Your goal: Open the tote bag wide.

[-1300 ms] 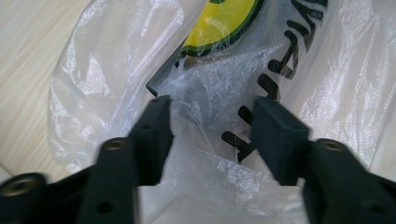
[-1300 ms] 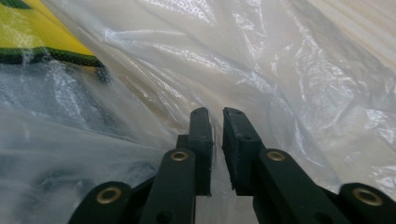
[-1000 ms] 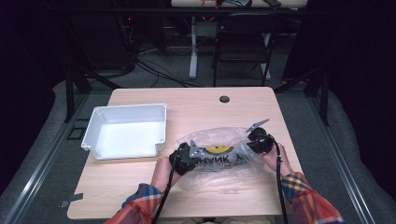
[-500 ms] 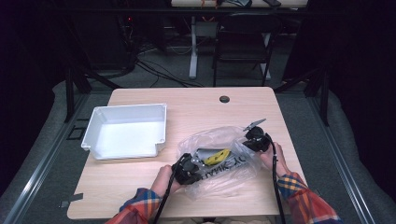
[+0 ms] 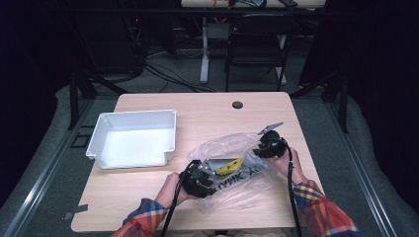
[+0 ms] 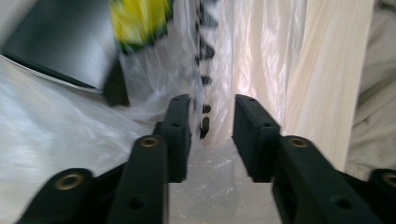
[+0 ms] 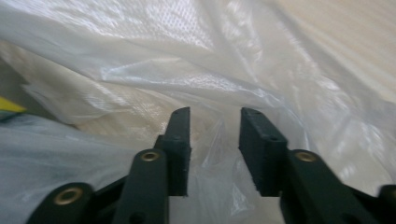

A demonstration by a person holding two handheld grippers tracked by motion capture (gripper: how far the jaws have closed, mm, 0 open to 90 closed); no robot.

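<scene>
A white tray [image 5: 132,140] sits on the worktop [image 5: 207,111], well to the left of both tongs and apart from them.

The left tongs [image 5: 197,178] lie at the near left edge of a clear plastic bag [image 5: 232,173], held by the person's left hand [image 5: 170,187]. In the left gripper view their jaws have just been opening and now stand spread, with a gap between the pads; bag film [image 6: 60,140] lies loose under and between them, and the pads do not press on it. Just beyond the left jaw tip the film carries black lettering [image 6: 205,56], and further off to the left a yellow patch [image 6: 137,21] and a dark flat sheet [image 6: 60,44] show inside the bag.

The bag lies crumpled on the worktop between the two tongs, touching both; the yellow item [image 5: 229,166] is inside it, nearer the left tongs.

The right tongs [image 5: 269,145] rest at the far right edge of the bag, with the right hand [image 5: 284,160] behind them. In the right gripper view their jaws have also just been opening and stand spread; a fold of film [image 7: 219,154] rises in the gap, unpinched.

A small dark round hole [image 5: 237,104] lies on the worktop well beyond the right tongs.
</scene>
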